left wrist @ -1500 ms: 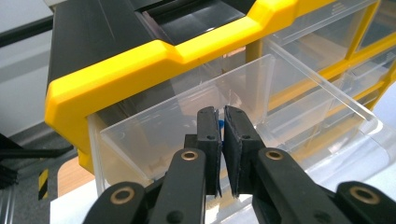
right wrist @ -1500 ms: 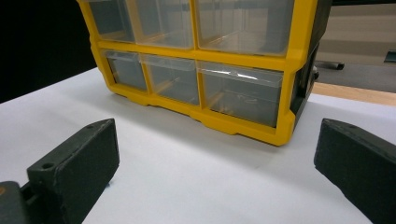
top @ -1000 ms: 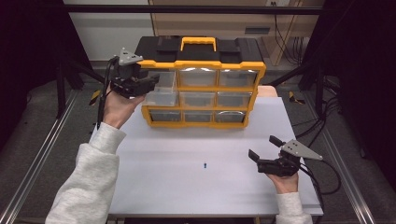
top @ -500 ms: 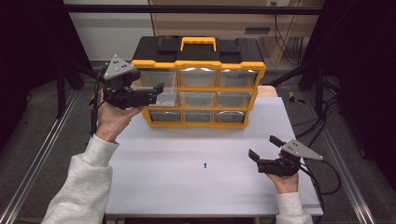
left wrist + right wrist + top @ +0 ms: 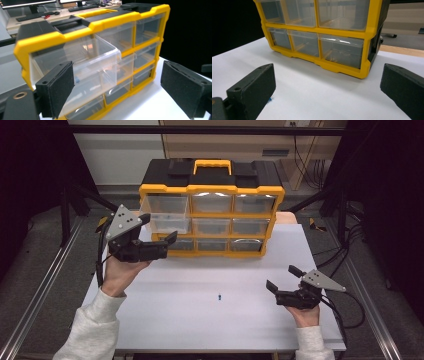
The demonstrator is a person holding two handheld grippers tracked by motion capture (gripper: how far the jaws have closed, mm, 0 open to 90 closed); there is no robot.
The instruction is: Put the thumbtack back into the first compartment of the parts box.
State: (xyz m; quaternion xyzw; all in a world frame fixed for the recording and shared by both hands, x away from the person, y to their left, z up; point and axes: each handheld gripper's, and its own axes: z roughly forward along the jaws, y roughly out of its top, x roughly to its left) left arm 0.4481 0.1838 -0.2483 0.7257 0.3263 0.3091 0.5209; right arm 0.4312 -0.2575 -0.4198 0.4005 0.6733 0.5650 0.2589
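A white tabletop [image 5: 200, 315] sits in a dark bay with black framing at either side and a pale wall beyond. Your organiser [image 5: 212, 212], yellow-framed with a black lid and a yellow handle, stands at the 12 o'clock end of that surface, its long axis running from 9 to 3 o'clock and its drawer fronts facing you at 6 o'clock. The top-left drawer [image 5: 85, 67] is pulled partly out toward you, clear-walled, with something small and bluish inside that you can't make out. Your left gripper [image 5: 159, 244] hovers at about 9 o'clock from the organiser's lower left corner, pointing toward 3 o'clock; its jaws have just been opening and now stand spread, nothing between them, the drawer just beyond the pads. Your right gripper [image 5: 284, 279] rests low at about 4 o'clock on the tabletop, well apart from the organiser, jaws wide and empty. A tiny blue speck [image 5: 220, 297] lies near the tabletop's middle, too small to identify. In the right gripper view the organiser's top row is cut off by the frame.
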